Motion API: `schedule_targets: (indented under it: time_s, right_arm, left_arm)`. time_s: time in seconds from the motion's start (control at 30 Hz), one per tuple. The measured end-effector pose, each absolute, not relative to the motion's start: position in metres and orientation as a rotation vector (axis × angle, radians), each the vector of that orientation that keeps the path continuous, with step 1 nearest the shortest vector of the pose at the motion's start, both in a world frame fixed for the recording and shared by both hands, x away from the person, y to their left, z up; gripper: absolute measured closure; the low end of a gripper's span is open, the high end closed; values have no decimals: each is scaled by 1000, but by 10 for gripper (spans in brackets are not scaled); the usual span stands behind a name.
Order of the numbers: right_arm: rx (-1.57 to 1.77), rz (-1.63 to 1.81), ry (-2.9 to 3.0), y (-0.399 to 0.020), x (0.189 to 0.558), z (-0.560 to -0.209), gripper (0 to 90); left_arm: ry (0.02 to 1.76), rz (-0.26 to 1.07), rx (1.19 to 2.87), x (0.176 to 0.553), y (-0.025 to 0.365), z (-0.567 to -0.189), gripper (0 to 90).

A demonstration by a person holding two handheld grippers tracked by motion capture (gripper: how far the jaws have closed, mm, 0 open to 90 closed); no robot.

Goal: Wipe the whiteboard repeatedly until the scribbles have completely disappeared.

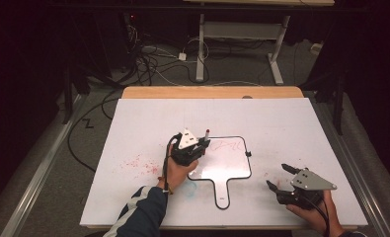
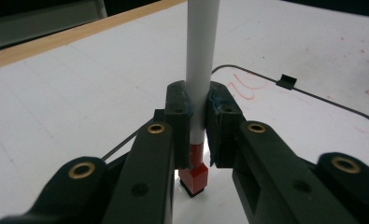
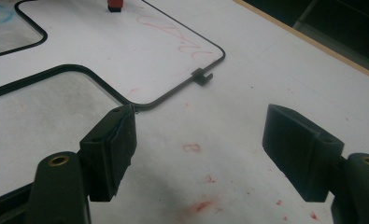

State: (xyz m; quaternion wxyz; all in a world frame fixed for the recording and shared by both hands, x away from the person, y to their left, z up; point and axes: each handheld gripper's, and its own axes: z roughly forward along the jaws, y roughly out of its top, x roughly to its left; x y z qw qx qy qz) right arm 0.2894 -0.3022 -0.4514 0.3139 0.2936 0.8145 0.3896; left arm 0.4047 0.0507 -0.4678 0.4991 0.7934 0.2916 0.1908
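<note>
1. High view: mid-frame, the left gripper (image 1: 196,146) is clenched on a marker (image 1: 207,134), tip down at the upper left corner of a small paddle-shaped whiteboard (image 1: 232,168) with a black rim and a handle pointing toward the bottom of the frame. It lies on the white-covered bench (image 1: 148,123). There's a bit of red scribble (image 1: 228,145) along the board's top edge, so I'd say the writing has started but most of the board is blank. The right gripper (image 1: 278,177) sits at lower right, released, holding nothing.

2. Left gripper view: dead centre, the marker (image 2: 201,70) stands nearly upright, pinched between the two pads. White barrel, red collar near the bottom (image 2: 195,175), dark tip right at the surface; can't tell if it's actually touching. The red strokes (image 2: 245,88) show at right, beside a little black clip (image 2: 285,80) on the rim.

3. Right gripper view: jaws wide apart over the bench, which is speckled with red smudges (image 3: 202,205). The whiteboard corner (image 3: 182,42) and its faint scribble are in the upper middle. Judging by that, plenty of writing is left.
</note>
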Motion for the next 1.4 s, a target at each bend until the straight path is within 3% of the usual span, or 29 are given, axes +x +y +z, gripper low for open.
schedule_targets:
  time_s: [0.37,0.7,1.13,1.4]
  right_arm:
    - [764,1027,2146,-304,289,-450,263]
    - [753,1023,2160,-302,289,-451,259]
    - [755,1014,2163,-303,289,-451,256]
    - [749,1016,2173,-300,289,-451,258]
  left_arm:
    - [824,531,1895,415,83,-468,789]
    - [747,514,1906,402,53,-470,789]
    - [811,559,1910,404,74,-468,789]
    - [767,540,1908,415,50,-468,789]
